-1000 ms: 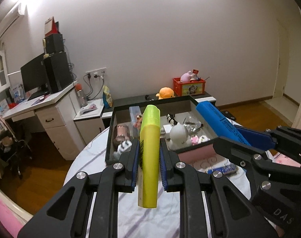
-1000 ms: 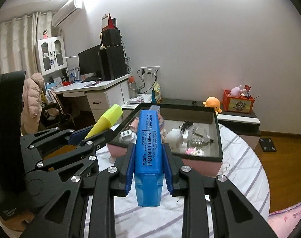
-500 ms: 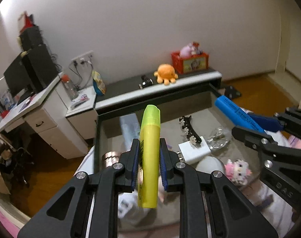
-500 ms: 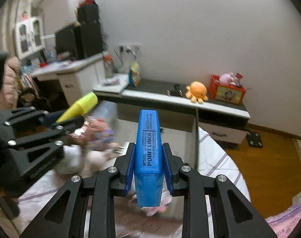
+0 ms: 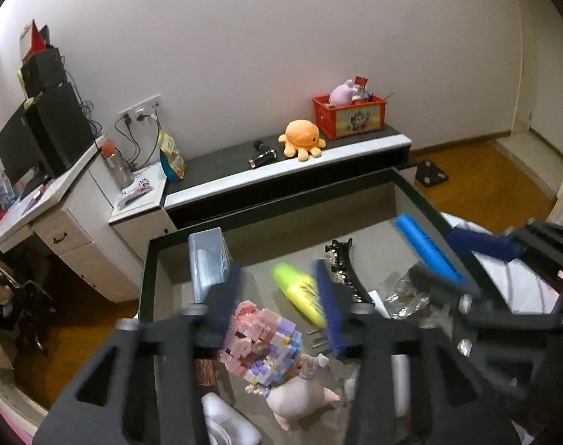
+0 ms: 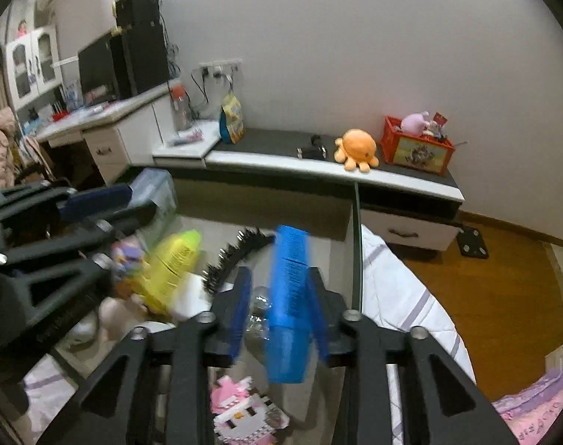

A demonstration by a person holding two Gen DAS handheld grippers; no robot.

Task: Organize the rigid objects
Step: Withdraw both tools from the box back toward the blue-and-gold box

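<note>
A: Where do your 2 hand-held grippers stand over the dark-rimmed rectangular tray (image 5: 415, 193)?

B: Your left hand-held gripper (image 5: 281, 307) has just spread its jaws. The yellow plastic highlighter (image 5: 300, 296) sits between them, blurred, and the pads are off it; it lies inside the tray, just beside the black toothed hair clip (image 5: 342, 270).

A: And your right one?

B: Your right hand-held gripper (image 6: 279, 309) has also just been parting its jaws. The blue plastic highlighter (image 6: 288, 300) hangs blurred in the gap, clear of the left pad; whether the right pad touches it I cannot tell. It is inside the tray, near its right rim.

A: What else lies in the tray?

B: A pink and purple block figure (image 5: 261, 345), near the yellow highlighter.
</note>
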